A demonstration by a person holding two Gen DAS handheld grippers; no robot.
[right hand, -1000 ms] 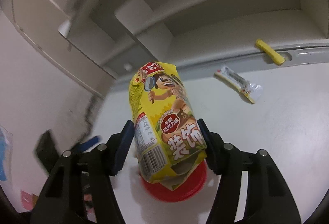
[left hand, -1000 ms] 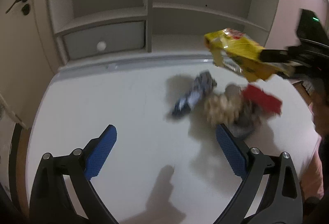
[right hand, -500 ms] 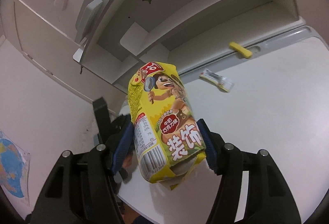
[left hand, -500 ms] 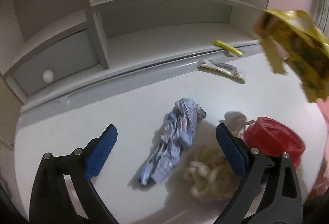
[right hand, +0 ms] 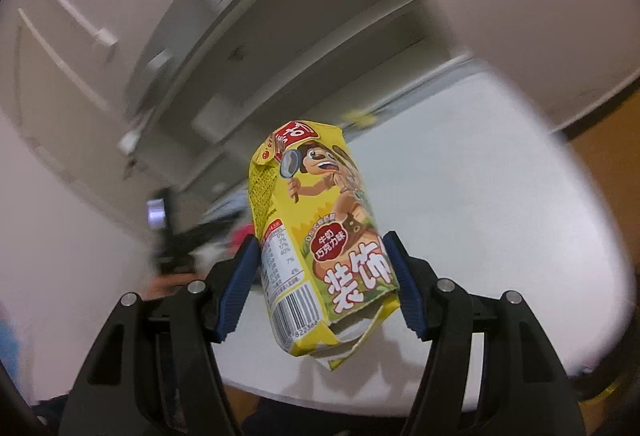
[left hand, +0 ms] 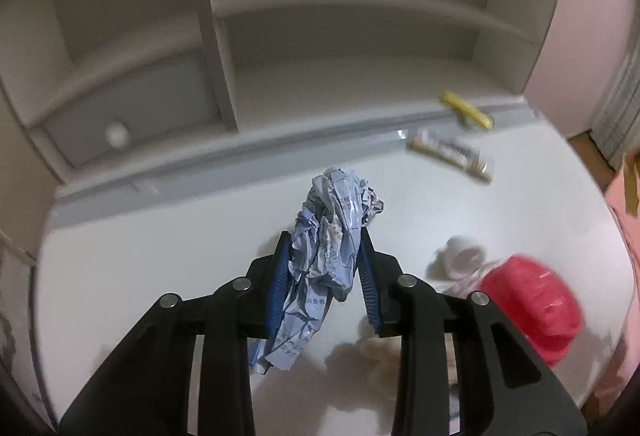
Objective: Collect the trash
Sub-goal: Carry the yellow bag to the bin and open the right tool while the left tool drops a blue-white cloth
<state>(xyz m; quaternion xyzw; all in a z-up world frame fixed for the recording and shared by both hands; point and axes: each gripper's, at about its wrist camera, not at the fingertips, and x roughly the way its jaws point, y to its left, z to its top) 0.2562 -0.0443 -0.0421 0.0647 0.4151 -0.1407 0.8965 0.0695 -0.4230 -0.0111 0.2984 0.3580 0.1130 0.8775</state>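
White table (left hand: 168, 268) against grey shelving (left hand: 360, 48), red bowl (left hand: 532, 310) on it

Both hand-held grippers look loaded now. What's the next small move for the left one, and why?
Probably lift it straight up. The left hand-held gripper is shut on the crumpled blue-white wrapper, whose lower end hangs near the white tabletop. The right hand-held gripper already holds the yellow snack box, so it can't help.

1. A crumpled blue-white wrapper (left hand: 326, 248) is sitting squeezed between my left fingers.
2. A dented yellow snack box (right hand: 320, 236) is standing upright between my right fingers, its bottom flap hanging open.
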